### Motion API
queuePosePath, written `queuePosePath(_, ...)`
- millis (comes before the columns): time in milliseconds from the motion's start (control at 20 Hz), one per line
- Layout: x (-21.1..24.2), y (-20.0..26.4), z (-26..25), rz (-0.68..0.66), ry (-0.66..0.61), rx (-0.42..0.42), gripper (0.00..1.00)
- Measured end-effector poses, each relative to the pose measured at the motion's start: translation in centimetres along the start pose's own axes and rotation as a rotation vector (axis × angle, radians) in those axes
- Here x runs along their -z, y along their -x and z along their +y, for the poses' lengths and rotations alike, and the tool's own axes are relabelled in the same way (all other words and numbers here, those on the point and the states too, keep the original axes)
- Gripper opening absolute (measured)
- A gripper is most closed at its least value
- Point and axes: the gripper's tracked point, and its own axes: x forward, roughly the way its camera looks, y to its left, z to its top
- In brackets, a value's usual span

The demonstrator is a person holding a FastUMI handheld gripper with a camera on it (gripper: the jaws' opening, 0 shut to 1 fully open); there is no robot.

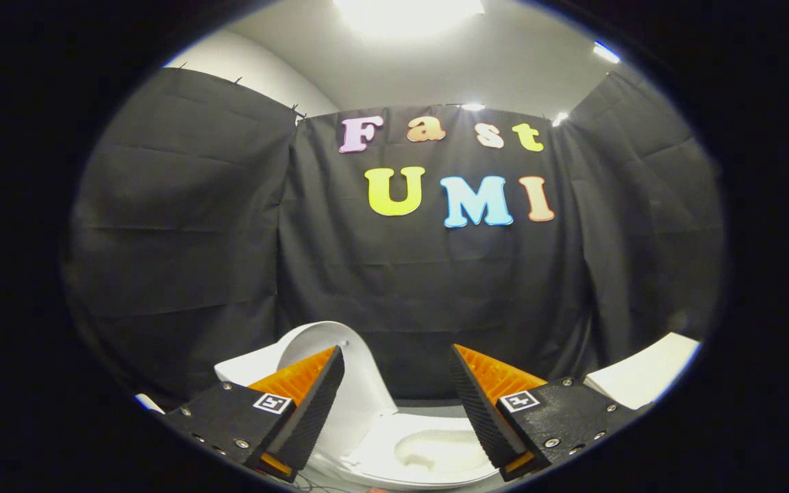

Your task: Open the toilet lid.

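A white toilet (408, 455) sits low, just ahead of and below the fingers. Its lid (360, 383) stands raised, leaning back to the left behind the left finger, and the bowl (435, 448) lies uncovered between the two fingers. My gripper (398, 383) is open, with a wide gap between its orange and black fingers (305, 404) and nothing held. The fingers hang above the toilet and touch no part of it.
Black cloth walls close the booth on three sides behind the toilet. A white flat surface (648, 373) shows to the right, beyond the right finger. A bright ceiling light (408, 10) is overhead.
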Motion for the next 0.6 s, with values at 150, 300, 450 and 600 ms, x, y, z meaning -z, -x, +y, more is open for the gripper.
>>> queuePosePath(150,-0.7,0.0,-5.8,-0.011,-0.005,0.060,0.95)
queuePosePath(300,-1.1,0.1,-9.9,-0.021,-0.020,0.101,0.94)
queuePosePath(450,-1.6,0.1,-13.6,-0.025,-0.027,0.152,0.95)
queuePosePath(600,-2.4,0.1,-15.5,-0.038,-0.031,0.164,0.94)
